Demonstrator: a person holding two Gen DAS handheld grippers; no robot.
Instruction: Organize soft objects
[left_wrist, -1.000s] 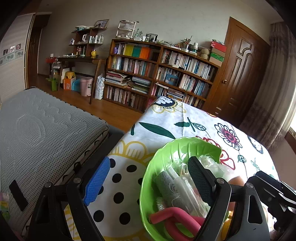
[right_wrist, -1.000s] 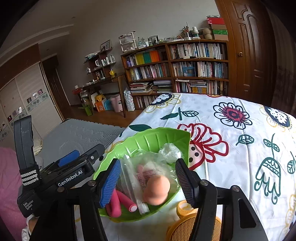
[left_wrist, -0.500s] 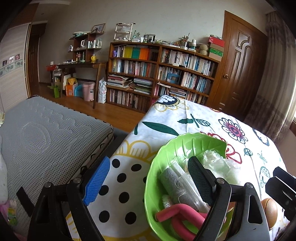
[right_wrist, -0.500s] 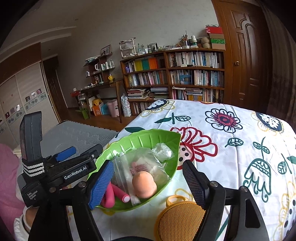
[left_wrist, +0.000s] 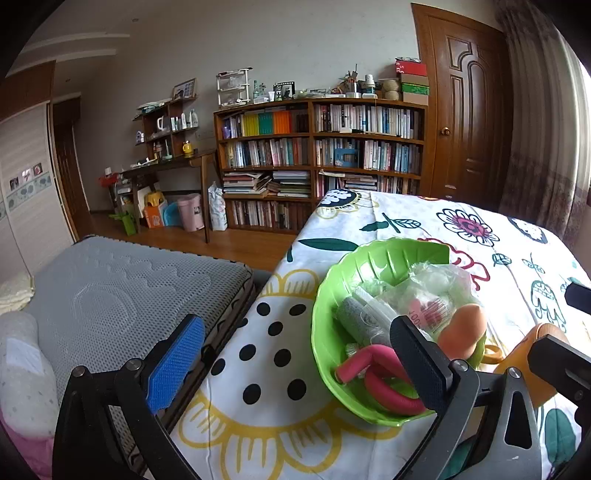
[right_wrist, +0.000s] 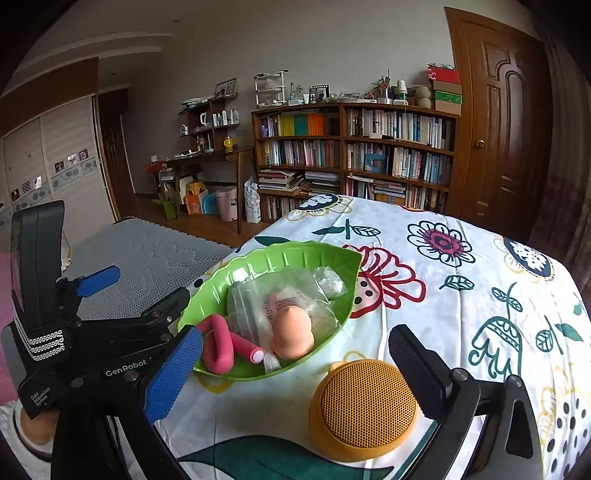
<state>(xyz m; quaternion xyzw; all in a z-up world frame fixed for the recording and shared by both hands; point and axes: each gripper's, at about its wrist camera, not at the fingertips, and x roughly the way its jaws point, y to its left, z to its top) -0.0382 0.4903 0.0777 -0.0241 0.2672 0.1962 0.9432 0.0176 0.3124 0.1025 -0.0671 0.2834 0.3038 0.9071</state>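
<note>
A green leaf-shaped bowl (right_wrist: 236, 269) (left_wrist: 332, 280) sits near the table's left edge. It holds a peach egg-shaped sponge (right_wrist: 293, 334) (left_wrist: 463, 330), pink foam curlers (right_wrist: 221, 343) (left_wrist: 373, 373), clear plastic bags (right_wrist: 291, 291) (left_wrist: 432, 291) and a grey roll (left_wrist: 351, 319). An orange perforated round pad (right_wrist: 364, 406) lies on the cloth in front of the bowl. My right gripper (right_wrist: 295, 373) stands open, held back from the bowl, the pad between its fingers. My left gripper (left_wrist: 295, 365) is open at the bowl's near left, holding nothing.
The table wears a floral cloth (right_wrist: 461, 295). A grey mattress (left_wrist: 110, 291) lies to the left of it. Bookshelves (right_wrist: 354, 147) and a brown door (right_wrist: 506, 122) stand at the far wall. The left gripper's body (right_wrist: 92, 343) shows at the right wrist view's left.
Both grippers have drawn back and up from the bowl. The right gripper's jaws opened wider, and the peach sponge now lies free in the bowl. The orange pad came into view.
</note>
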